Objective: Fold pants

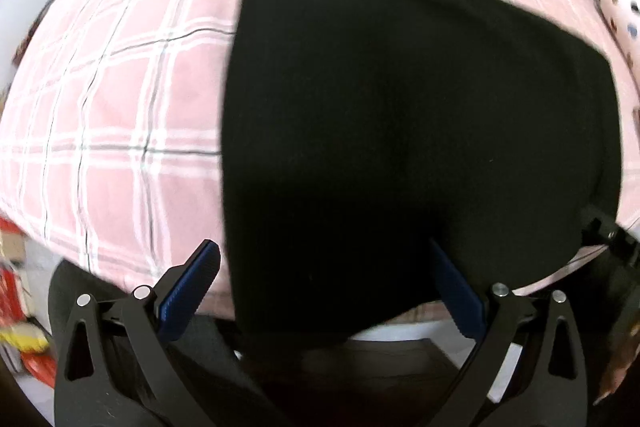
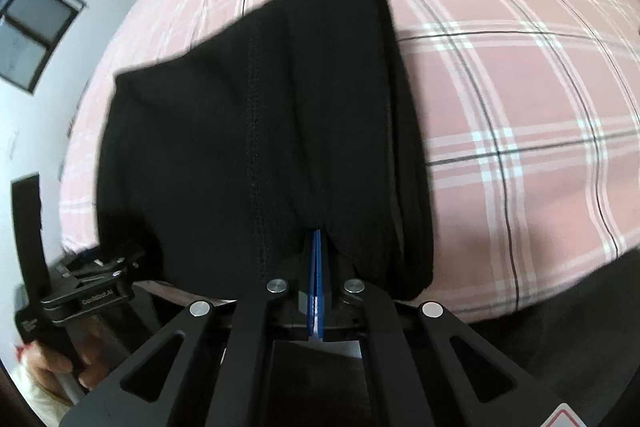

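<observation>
**Pink plaid bed, black pants held at the near edge**

Pink bedspread (image 1: 120,115) with a white and dark plaid grid, stretched over a bed and filling most of both views. White wall and a dark-framed window (image 2: 38,27) off to the left in the right wrist view. Spotted white fabric (image 1: 618,11) at the far right edge of the left wrist view; red and yellow clutter, blurred, low at its left edge.

Black pants (image 1: 400,115) spread flat on the bedspread, folded into a broad dark panel running from the near edge of the bed toward the far side. Near end draped past the bed's edge toward both cameras. Stitched seam (image 2: 254,147) visible lengthwise down the fabric in the right wrist view.

Left tool (image 1: 324,291) spread wide, blue ribbed pads well apart. Left pad (image 1: 188,291) clear of the cloth, just beside the pants' left edge; right pad partly hidden behind the hanging black fabric. No cloth pinched between them.

Right tool (image 2: 316,267) pressed closed, blue pads meeting in a thin line, with the near hem of the pants clamped between them. Fabric fanned out and upward from that pinch point.

Left tool also seen from the side (image 2: 92,291) at the lower left of the right wrist view, next to the pants' near left corner, with the holding hand (image 2: 52,367) below it, blurred.
</observation>
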`<state>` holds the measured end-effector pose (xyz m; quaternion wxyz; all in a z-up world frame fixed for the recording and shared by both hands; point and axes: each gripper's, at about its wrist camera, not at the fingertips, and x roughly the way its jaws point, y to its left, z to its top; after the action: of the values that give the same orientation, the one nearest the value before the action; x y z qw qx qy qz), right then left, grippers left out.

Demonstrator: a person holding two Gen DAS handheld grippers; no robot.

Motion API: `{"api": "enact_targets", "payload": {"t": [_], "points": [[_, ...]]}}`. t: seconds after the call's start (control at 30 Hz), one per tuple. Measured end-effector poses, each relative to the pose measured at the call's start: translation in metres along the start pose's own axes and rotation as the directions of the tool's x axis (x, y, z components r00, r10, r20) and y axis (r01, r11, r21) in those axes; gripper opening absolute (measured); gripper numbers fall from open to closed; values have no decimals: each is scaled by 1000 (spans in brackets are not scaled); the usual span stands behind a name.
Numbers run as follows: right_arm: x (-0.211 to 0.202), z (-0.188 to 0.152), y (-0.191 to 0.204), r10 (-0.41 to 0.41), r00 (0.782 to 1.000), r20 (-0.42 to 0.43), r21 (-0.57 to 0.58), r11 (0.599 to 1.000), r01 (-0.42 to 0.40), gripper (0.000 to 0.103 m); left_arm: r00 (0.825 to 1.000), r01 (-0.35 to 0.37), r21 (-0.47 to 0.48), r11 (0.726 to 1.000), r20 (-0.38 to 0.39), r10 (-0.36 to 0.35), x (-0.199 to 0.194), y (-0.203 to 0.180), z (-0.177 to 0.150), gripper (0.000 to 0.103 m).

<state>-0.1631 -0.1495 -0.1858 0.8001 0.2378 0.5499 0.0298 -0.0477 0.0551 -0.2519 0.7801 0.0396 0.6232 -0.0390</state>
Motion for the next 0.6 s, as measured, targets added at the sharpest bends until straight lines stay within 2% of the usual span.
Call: {"api": "enact_targets", "payload": {"t": [0.1,0.13,0.17,0.2,0.27,0.33,0.37,0.5,0.6], "points": [[-22,-3,-2,20,998,60,-28,999,-19,25,1000,21,-41,999,21,-20,-18,9,-3,98],[-26,-3,-2,28,998,63,-39,999,-25,37,999,28,-46,999,31,-26,-23,12,-3,98],[-28,-4,-2,25,997,68,-57,998,-21,45,998,44,-57,997,46,-41,-29,16,-3,98],[-31,-5,-2,1,997,75,-71,997,4,47,996,66,-68,995,57,-62,-34,19,-3,98],[-41,-6,-4,-87,990,115,-74,993,96,62,990,122,-103,987,82,-114,-41,31,-1,98],[-52,-8,-14,-76,984,159,-44,996,84,66,982,168,-160,973,108,-152,-45,49,0,98],[-52,-5,-19,-73,985,158,-33,996,79,74,983,170,-176,970,103,-154,-41,56,2,98],[-16,5,-36,-70,997,24,-10,998,70,77,980,196,-116,974,-2,-197,0,53,9,98],[7,6,-34,47,999,-23,26,999,-46,77,964,257,-57,965,-60,-260,28,35,10,98]]}}
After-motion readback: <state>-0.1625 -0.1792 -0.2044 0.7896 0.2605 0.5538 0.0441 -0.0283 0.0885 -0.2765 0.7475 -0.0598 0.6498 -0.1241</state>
